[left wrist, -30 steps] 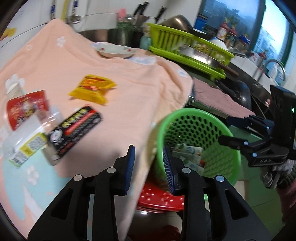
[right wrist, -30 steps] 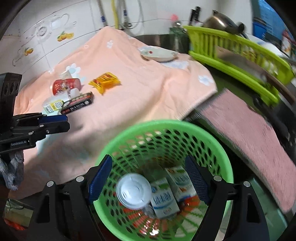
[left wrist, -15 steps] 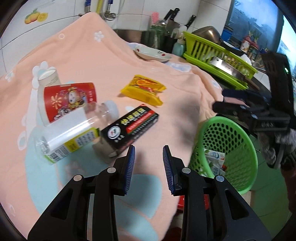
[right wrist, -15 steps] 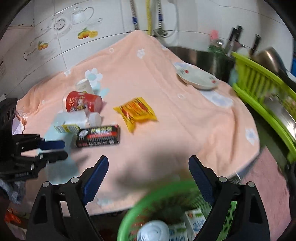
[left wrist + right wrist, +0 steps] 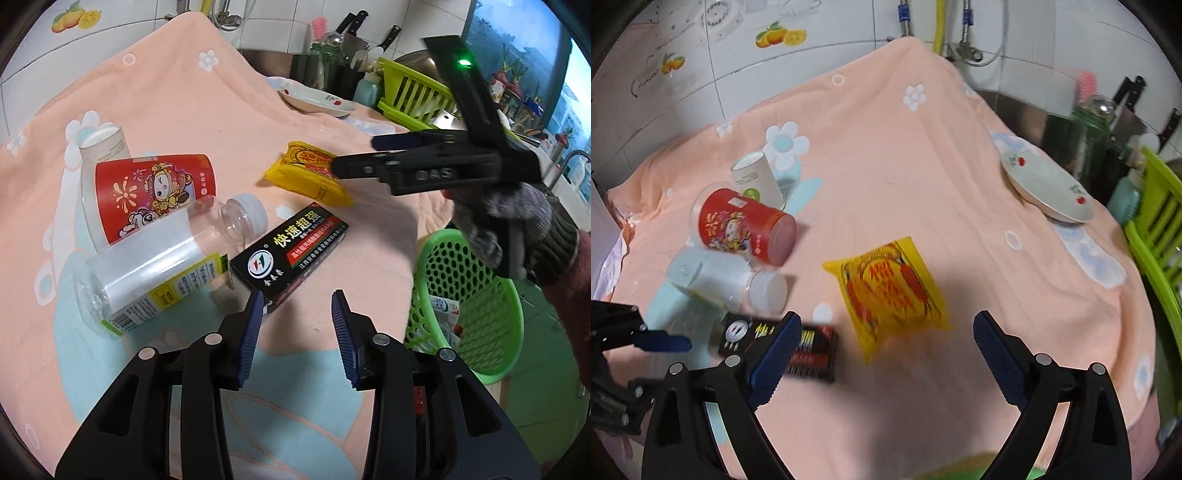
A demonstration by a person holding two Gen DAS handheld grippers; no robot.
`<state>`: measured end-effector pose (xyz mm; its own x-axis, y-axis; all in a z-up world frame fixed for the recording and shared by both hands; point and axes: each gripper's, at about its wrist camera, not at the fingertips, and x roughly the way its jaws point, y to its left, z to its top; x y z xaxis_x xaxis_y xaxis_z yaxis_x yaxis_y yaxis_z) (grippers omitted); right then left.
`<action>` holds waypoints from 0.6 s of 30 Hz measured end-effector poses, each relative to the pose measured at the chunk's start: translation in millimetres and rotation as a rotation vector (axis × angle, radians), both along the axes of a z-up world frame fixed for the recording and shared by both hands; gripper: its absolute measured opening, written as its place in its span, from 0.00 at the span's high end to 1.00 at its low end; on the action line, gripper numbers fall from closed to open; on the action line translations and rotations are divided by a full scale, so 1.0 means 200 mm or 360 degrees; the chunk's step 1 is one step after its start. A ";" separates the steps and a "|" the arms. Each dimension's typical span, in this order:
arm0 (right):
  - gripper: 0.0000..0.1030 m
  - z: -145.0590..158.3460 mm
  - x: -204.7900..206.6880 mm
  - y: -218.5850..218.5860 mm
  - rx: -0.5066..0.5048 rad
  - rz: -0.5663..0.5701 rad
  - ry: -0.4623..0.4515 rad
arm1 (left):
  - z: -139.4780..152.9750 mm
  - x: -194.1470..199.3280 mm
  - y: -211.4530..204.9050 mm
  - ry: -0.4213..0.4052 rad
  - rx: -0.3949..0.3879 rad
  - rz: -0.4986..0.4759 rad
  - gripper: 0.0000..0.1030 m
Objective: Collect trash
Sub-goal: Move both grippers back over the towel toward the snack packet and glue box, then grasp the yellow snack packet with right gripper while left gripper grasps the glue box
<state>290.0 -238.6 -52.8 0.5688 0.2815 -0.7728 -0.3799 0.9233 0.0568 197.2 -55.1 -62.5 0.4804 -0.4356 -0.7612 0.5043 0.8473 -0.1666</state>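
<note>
Both tongs hang released over the peach towel [image 5: 923,177]. The left gripper [image 5: 297,325] points at the black box [image 5: 291,254]; the wide-spread right gripper [image 5: 882,350] frames the yellow packet [image 5: 890,291].

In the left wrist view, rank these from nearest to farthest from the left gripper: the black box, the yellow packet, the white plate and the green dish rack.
From the left gripper:
1. Black box, just ahead of the fingertips, on the peach cloth.
2. Yellow packet, farther up the cloth, right of centre.
3. White plate, at the cloth's far edge.
4. Green dish rack, behind the plate, to the right.
</note>
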 end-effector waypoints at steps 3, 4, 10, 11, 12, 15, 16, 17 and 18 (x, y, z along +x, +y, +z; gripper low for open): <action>0.11 -0.06 0.08 0.04 -0.0043 0.0035 0.0022 | 0.00 0.02 -0.01 -0.0003 0.0007 -0.0022 0.60; 0.11 -0.07 0.10 0.05 -0.0054 0.0044 0.0030 | 0.00 0.03 -0.01 -0.0005 0.0008 -0.0032 0.59; 0.11 -0.17 0.20 0.09 -0.0074 0.0041 0.0081 | -0.01 0.07 -0.05 -0.0013 0.0012 -0.0082 0.58; 0.11 -0.18 0.21 0.09 -0.0071 0.0036 0.0091 | -0.01 0.07 -0.06 -0.0014 0.0016 -0.0096 0.58; 0.11 -0.19 0.22 0.09 -0.0070 0.0036 0.0100 | -0.01 0.08 -0.07 -0.0015 0.0021 -0.0107 0.58; 0.20 -0.22 0.23 0.08 -0.0078 0.0024 0.0117 | -0.02 0.09 -0.09 -0.0020 0.0034 -0.0126 0.58; 0.25 -0.23 0.23 0.07 -0.0074 0.0021 0.0132 | -0.02 0.10 -0.10 -0.0020 0.0035 -0.0131 0.58; 0.28 -0.23 0.23 0.07 -0.0071 0.0019 0.0138 | -0.02 0.11 -0.10 -0.0023 0.0036 -0.0140 0.58; 0.32 -0.23 0.23 0.06 -0.0071 0.0021 0.0138 | -0.02 0.11 -0.11 -0.0029 0.0038 -0.0147 0.58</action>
